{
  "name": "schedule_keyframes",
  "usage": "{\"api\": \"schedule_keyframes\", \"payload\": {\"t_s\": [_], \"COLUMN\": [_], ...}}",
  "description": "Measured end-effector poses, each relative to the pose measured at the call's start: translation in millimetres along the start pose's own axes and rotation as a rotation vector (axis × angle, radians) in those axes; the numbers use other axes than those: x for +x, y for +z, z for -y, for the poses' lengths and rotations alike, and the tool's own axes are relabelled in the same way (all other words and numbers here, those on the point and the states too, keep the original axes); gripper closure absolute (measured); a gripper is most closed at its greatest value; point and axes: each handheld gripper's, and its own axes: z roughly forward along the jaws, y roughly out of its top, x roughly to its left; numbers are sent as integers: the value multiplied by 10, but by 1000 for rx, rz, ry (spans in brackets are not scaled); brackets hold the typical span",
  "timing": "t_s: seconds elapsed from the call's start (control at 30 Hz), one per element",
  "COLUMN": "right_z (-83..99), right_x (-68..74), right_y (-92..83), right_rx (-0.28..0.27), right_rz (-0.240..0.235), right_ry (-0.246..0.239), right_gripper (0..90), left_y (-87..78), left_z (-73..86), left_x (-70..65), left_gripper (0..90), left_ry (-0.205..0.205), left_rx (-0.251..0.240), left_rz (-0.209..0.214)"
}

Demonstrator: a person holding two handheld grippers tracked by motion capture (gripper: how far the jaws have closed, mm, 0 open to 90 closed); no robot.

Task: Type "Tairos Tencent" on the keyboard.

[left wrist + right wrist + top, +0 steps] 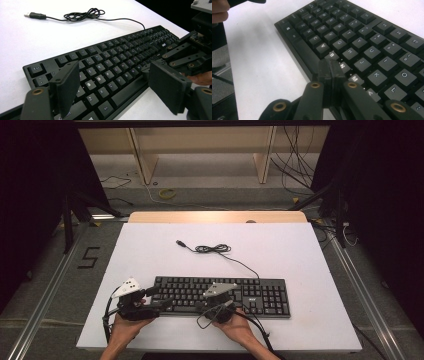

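Black full-size plastic keyboard [220, 296] lies on the white table [150, 250], near its front edge. Right gripper [329, 67] has jaws pressed together, empty, tips over the bottom letter row (near N). Left gripper [112, 82] gapes wide at the keyboard's left end. Step: key pressing, likely; next, a straight downward poke.

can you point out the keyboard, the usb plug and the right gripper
keyboard [260, 292]: high view, on the keys between the letter block and the number pad.
usb plug [35, 15]: left gripper view, on the plug's black body.
right gripper [329, 68]: right gripper view, on the seam between its shut fingertips.
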Motion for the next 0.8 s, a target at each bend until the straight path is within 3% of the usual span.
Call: {"api": "schedule_keyframes", "payload": {"t_s": [0.47, 0.7, 0.8], "right_z": [15, 7, -8], "right_x": [26, -2, -44], "right_y": [54, 33, -13], "right_rx": [23, 19, -9], "right_rz": [46, 25, -2], "right_ry": [-26, 14, 38], "right_gripper": [900, 900, 853], "left_y": [5, 5, -7], "left_z": [8, 17, 17], "left_x": [13, 44, 64], "left_gripper": [248, 248, 248], "left_ry": [-4, -7, -10], "left_rx": [4, 7, 2], "left_rz": [-5, -11, -17]}}
